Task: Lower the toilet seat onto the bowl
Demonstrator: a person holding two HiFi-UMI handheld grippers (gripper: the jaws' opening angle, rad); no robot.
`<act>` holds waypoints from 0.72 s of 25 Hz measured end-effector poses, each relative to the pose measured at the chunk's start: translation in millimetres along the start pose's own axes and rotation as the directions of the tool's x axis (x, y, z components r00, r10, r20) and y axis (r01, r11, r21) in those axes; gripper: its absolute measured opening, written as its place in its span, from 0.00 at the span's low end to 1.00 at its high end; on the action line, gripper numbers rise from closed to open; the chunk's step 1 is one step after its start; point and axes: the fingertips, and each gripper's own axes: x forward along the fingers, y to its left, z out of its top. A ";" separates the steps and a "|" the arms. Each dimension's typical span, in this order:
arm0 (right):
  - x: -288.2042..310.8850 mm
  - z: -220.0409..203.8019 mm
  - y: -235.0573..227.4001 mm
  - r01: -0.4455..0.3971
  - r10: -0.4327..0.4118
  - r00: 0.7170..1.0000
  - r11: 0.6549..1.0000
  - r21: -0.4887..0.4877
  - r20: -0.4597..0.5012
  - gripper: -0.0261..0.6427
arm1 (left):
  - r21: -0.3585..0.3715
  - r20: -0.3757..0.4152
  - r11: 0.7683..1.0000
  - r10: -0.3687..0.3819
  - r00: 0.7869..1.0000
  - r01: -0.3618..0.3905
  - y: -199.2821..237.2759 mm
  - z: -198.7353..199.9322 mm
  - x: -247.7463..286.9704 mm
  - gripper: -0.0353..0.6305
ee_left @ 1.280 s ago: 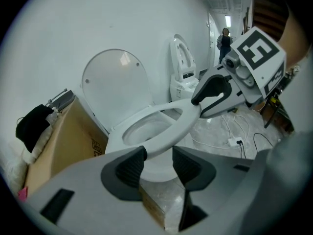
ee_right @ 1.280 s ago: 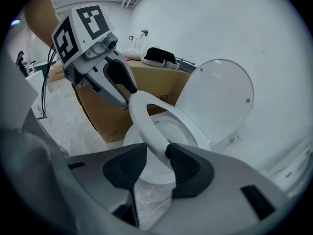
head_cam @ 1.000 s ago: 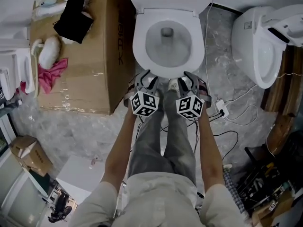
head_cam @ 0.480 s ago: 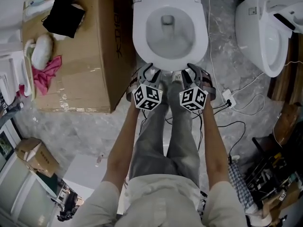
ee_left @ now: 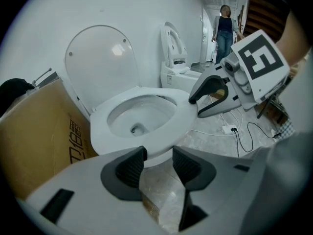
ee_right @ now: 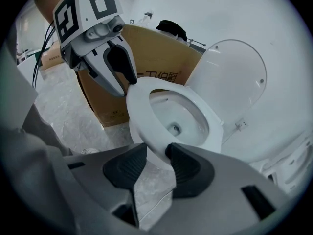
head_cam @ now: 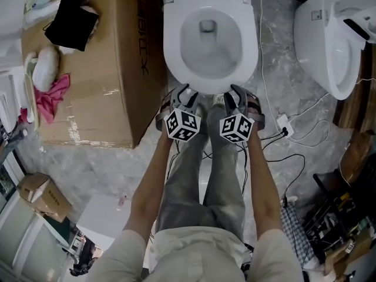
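At the front rim of the bowl point(head_cam: 210, 46) the toilet seat point(head_cam: 171, 46) already looks flat, so the likely fault is a needless push: jaws driven toward 12 o'clock could knock it askew or jolt the upright lid point(ee_left: 100, 62) down. The left gripper point(head_cam: 183, 94) and the right gripper point(head_cam: 239, 94) hold their fingers point(ee_left: 129, 166) apart on nothing, and the seat's front edge lies just beyond the tips at 12 o'clock, apparently not touching.
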 end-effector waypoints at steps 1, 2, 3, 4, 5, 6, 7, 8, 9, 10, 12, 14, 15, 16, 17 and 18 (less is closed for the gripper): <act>2.5 -1.4 1.9 -0.001 0.001 1.000 1.000 -0.004 -0.002 0.28 | -0.001 -0.005 1.000 -0.001 1.000 0.001 -0.6 -2.6 2.1 0.35; 5.2 -3.0 3.3 -0.002 0.002 1.000 1.000 -0.009 -0.004 0.28 | -0.002 -0.008 1.000 -0.001 1.000 0.001 -1.0 -4.7 4.6 0.35; 7.9 -4.8 4.3 -0.003 0.003 1.000 1.000 -0.014 -0.006 0.28 | -0.002 -0.011 1.000 -0.002 1.000 0.002 -1.4 -6.4 7.4 0.35; 10.6 -6.7 5.5 -0.005 0.005 1.000 1.000 -0.019 -0.009 0.28 | -0.002 -0.013 1.000 -0.002 1.000 0.002 -1.8 -8.1 10.2 0.35; 13.2 -8.6 7.1 -0.009 0.008 1.000 1.000 -0.024 -0.012 0.28 | -0.002 -0.016 1.000 -0.003 1.000 0.003 -2.4 -10.2 12.8 0.35; 15.9 -10.4 8.5 -0.012 0.011 1.000 0.999 -0.030 -0.015 0.28 | -0.003 -0.019 1.000 -0.004 1.000 0.004 -3.0 -12.3 15.4 0.35; 18.7 -12.0 9.6 -0.014 0.013 1.000 0.999 -0.035 -0.017 0.28 | -0.005 -0.022 1.000 -0.004 1.000 0.004 -3.4 -14.2 18.1 0.35; 21.5 -13.4 10.4 -0.015 0.014 1.000 0.999 -0.040 -0.019 0.28 | -0.007 -0.025 1.000 -0.004 1.000 0.004 -3.5 -16.0 20.9 0.35; 24.1 -14.7 11.5 -0.017 0.016 1.000 0.999 -0.045 -0.021 0.29 | -0.009 -0.029 1.000 -0.005 1.000 0.005 -3.6 -17.9 23.2 0.35; 26.4 -16.2 13.2 -0.020 0.019 0.999 0.999 -0.048 -0.025 0.29 | -0.011 -0.035 1.000 -0.007 0.999 0.007 -4.1 -20.1 25.2 0.35; 30.2 -20.0 16.4 -0.029 0.027 0.999 0.998 -0.054 -0.036 0.29 | -0.012 -0.046 1.000 -0.014 0.999 0.013 -5.7 -23.7 29.0 0.35; 34.3 -22.8 18.6 -0.037 0.034 0.998 0.997 -0.061 -0.043 0.30 | -0.017 -0.054 1.000 -0.020 0.998 0.019 -6.0 -26.6 32.7 0.34; 36.3 -23.4 19.9 -0.041 0.039 0.998 0.997 -0.064 -0.045 0.30 | -0.021 -0.057 1.000 -0.022 0.998 0.021 -5.5 -28.4 34.0 0.34; 38.0 -24.0 21.3 -0.046 0.043 0.998 0.997 -0.066 -0.046 0.30 | -0.024 -0.061 0.999 -0.023 0.998 0.021 -5.2 -30.3 35.0 0.34; 39.6 -25.0 22.4 -0.049 0.046 0.998 0.996 -0.068 -0.048 0.30 | -0.026 -0.066 0.999 -0.024 0.998 0.022 -5.3 -31.8 36.2 0.34; 41.5 -26.3 22.5 -0.051 0.048 0.998 0.996 -0.070 -0.050 0.30 | -0.027 -0.069 0.999 -0.023 0.997 0.022 -5.4 -32.5 38.2 0.34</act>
